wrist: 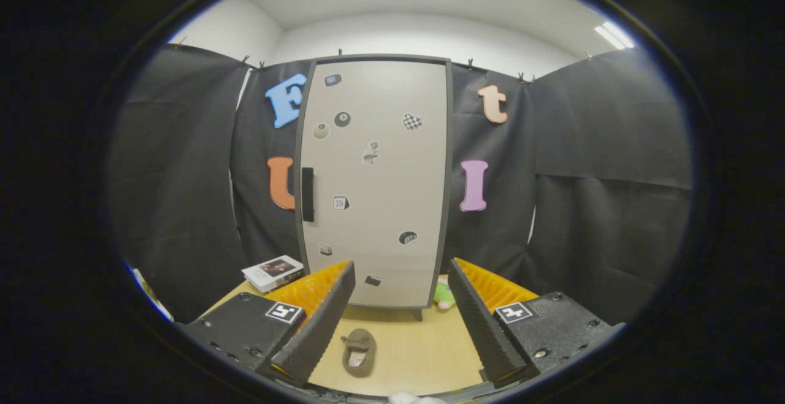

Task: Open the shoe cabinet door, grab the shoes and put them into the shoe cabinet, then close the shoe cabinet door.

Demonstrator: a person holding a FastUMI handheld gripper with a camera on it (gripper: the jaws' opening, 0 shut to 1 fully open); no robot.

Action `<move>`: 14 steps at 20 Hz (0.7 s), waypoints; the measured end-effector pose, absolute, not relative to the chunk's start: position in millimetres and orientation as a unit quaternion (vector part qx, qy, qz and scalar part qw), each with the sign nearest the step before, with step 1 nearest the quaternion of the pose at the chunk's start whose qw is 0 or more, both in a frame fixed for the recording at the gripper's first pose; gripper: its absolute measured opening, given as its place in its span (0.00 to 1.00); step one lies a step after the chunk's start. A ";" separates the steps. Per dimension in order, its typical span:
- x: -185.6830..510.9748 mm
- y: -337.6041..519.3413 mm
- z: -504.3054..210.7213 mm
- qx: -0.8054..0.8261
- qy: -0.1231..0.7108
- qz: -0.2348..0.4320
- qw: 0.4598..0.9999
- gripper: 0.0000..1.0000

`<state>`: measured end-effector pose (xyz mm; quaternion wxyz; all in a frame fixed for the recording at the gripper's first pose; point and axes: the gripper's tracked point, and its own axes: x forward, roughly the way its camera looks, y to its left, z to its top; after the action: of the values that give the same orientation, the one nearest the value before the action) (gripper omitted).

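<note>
Gripper fingers spread wide, empty, above shoe facing closed cabinet

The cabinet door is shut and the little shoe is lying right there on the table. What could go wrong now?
1. The cabinet door is closed, and its black handle is narrow and sits at the door's edge, so the open fingers could slip off it.
2. The shoe lies between the fingers, in front of the cabinet, so a swinging door or a low gripper might knock it.
3. The white box near the handle side could be bumped.
</note>
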<state>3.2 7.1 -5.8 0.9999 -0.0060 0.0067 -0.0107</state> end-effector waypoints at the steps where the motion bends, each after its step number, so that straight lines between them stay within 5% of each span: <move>1: 2.9 8.2 -5.9 -0.005 0.007 -0.011 1.000 0.99; 14: 40.8 71.0 -9.8 -0.008 0.018 0.017 1.000 0.99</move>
<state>40.8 71.0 -9.8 0.9997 -0.0077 0.0180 0.0166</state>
